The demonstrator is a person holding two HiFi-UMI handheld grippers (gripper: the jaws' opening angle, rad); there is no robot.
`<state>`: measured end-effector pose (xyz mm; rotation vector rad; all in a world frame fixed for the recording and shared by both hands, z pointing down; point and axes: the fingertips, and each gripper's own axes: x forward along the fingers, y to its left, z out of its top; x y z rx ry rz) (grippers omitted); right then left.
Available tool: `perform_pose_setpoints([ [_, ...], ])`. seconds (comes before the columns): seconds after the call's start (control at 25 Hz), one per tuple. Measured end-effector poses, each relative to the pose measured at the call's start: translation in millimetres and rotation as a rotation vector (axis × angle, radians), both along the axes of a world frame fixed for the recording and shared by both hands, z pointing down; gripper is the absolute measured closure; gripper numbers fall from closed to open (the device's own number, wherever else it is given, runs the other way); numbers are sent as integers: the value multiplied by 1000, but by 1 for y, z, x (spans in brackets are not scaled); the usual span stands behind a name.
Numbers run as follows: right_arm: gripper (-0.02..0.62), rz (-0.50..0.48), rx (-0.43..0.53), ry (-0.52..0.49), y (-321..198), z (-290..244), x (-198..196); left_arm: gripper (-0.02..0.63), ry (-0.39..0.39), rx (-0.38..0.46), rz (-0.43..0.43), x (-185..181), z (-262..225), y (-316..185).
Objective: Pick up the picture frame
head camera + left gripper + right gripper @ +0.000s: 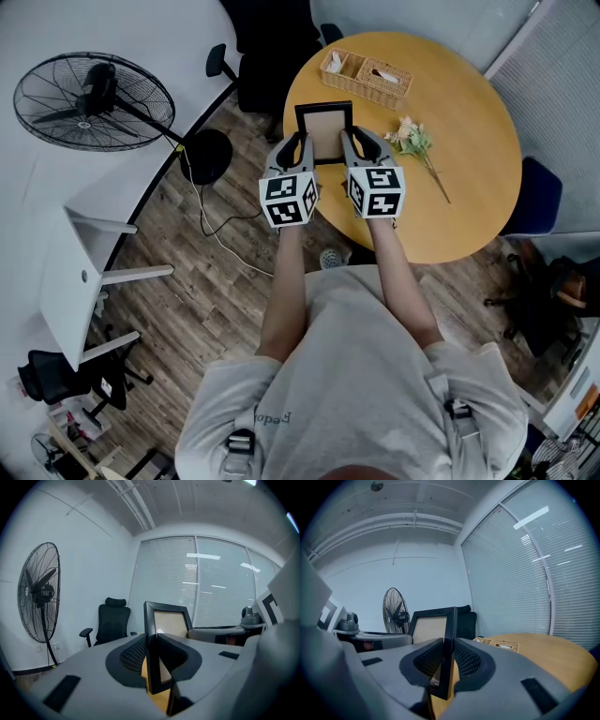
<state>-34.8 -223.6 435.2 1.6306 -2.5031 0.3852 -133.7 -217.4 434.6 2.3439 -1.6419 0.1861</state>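
The left gripper (152, 641) has its jaws narrowed onto the left side rail of the picture frame (171, 620), the black rail pinched edge-on between the mesh pads. The right gripper (449, 644) is closed the same way on the opposite rail of the picture frame (426, 623). From the head view, the left gripper (300, 142) and the right gripper (349, 141) flank the picture frame (323, 134), which stands upright, facing the person, over the near-left edge of the round table (459, 187). I cannot tell whether its bottom edge rests on the wood or hangs just clear.

The main risk is the thin grip. Each pair of pads bites only a narrow rail, so if the hands drift apart, or one rises faster than the other, the frame could twist out of a jaw and drop onto the table edge or past it to the floor. Squeezing the hands inward could bow the frame.

Farther out, the flowers (412, 139) lie just right of the right gripper and could be swept by it. The wicker basket (367, 77) sits near the far edge, behind the frame, in the way of a forward swing
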Motion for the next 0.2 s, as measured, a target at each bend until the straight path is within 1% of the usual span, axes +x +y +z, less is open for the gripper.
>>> perform_pose_setpoints([
  [0.2, 522, -3, 1, -2, 3, 1, -3, 518, 1, -2, -3, -2, 1, 2],
])
